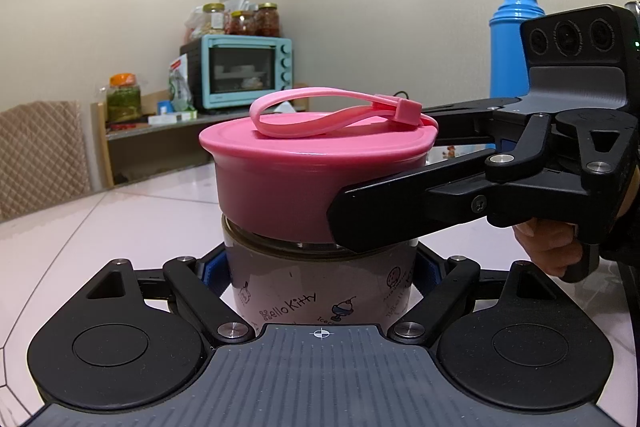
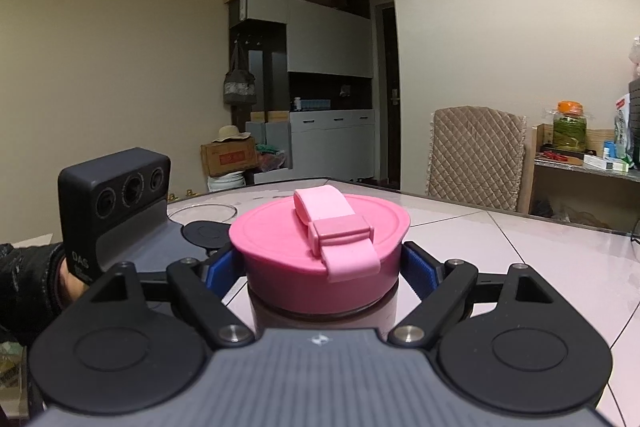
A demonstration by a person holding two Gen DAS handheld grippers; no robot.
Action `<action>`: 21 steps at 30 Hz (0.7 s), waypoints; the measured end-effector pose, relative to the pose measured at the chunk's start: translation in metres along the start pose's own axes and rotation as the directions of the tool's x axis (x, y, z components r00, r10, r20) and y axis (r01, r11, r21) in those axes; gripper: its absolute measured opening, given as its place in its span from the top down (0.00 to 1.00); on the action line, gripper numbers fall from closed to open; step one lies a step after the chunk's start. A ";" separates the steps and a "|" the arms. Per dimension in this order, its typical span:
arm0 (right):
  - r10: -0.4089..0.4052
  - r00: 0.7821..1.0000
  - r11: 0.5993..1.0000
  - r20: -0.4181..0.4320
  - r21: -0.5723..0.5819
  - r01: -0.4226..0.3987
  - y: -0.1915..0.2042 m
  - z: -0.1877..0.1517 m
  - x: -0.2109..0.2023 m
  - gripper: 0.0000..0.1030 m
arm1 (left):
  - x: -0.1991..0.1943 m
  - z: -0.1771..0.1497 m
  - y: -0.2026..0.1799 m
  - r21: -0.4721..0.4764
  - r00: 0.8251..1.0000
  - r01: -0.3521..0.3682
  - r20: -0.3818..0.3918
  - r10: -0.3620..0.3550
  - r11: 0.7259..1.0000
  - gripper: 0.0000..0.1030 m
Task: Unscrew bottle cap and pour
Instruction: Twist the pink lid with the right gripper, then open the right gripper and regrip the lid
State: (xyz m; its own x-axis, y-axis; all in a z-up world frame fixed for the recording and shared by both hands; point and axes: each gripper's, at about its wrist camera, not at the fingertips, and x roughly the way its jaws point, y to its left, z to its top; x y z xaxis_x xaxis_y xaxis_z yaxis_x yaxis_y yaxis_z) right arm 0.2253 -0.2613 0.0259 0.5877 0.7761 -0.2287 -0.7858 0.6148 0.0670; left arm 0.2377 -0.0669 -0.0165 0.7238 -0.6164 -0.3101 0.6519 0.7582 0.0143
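Note:
A glass Hello Kitty bottle (image 1: 320,291) with a wide pink cap (image 1: 304,183) and a pink strap loop stands upright on the white table. My left gripper (image 1: 320,267) is shut on the bottle body just below the cap, blue pads against the glass. My right gripper (image 2: 322,267) is shut on the pink cap (image 2: 320,239), blue pads (image 2: 420,267) pressing on both sides. In the left wrist view the right gripper's fingers (image 1: 384,211) reach in from the right around the cap. The left gripper's body (image 2: 116,203) shows at the left of the right wrist view.
The white tiled table (image 2: 520,259) stretches around. A blue thermos (image 1: 512,43) stands behind at the right. A quilted chair (image 2: 476,159), a side shelf with a teal oven (image 1: 244,71) and jars stand beyond. A glass ring lies on the table (image 2: 204,213).

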 end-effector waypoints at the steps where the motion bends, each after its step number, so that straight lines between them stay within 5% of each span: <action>1: -0.014 1.000 1.000 0.003 0.012 0.014 0.002 0.000 -0.001 0.11 | 0.000 0.000 0.000 0.000 1.000 0.000 0.000 0.000 1.000 0.13; 10: -0.201 0.979 0.978 0.022 0.051 0.200 0.041 0.003 -0.015 0.06 | 0.000 0.000 0.000 0.001 1.000 0.000 0.000 0.000 1.000 0.13; 21: -0.404 0.915 0.912 0.005 0.077 0.402 0.063 0.001 0.001 0.05 | 0.001 0.000 0.001 0.001 1.000 -0.001 0.000 0.001 1.000 0.13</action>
State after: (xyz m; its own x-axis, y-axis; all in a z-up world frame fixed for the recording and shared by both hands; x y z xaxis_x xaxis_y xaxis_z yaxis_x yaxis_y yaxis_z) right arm 0.1768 -0.2215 0.0304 0.8558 0.4624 -0.2317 -0.4656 0.8839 0.0441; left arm 0.2388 -0.0665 -0.0165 0.7243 -0.6159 -0.3100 0.6516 0.7584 0.0158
